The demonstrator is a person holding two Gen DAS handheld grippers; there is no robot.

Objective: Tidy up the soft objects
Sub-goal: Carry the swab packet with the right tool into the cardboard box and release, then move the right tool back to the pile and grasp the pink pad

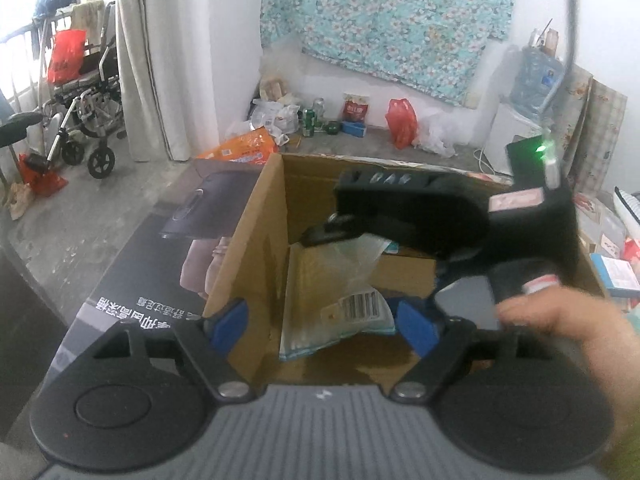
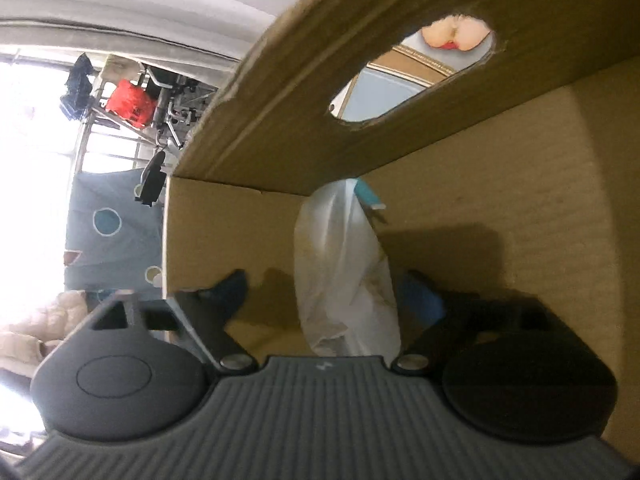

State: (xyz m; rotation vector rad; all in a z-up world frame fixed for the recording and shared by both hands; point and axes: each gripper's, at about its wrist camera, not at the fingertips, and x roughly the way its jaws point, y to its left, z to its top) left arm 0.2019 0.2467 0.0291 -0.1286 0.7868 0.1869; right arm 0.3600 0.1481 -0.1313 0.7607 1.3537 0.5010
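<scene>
- A wheelchair point(image 1: 86, 120) with a red bag point(image 1: 66, 56) hung on it stands well to the left of the cardboard box point(image 1: 256, 248), by the curtain.
- The left gripper point(image 1: 320, 326) hovers at the box's near rim, its blue-padded jaws spread wide with nothing pressed between them; its left finger point(image 1: 230, 322) sits outside the box's left wall.
- The clear plastic packet point(image 1: 344, 304), barcode label up, lies inside the box on its floor, against an inner cardboard wall.
- The right gripper point(image 2: 320, 296) reaches into the box from the right; its jaws stand apart, and the packet point(image 2: 344, 268) lies loose between them, neither pad pressing it.
- A hand point(image 1: 560, 320) grasps the right gripper's handle at the box's right side.
- An oval handle hole point(image 2: 412, 76) pierces the box wall above the packet in the right wrist view.
</scene>
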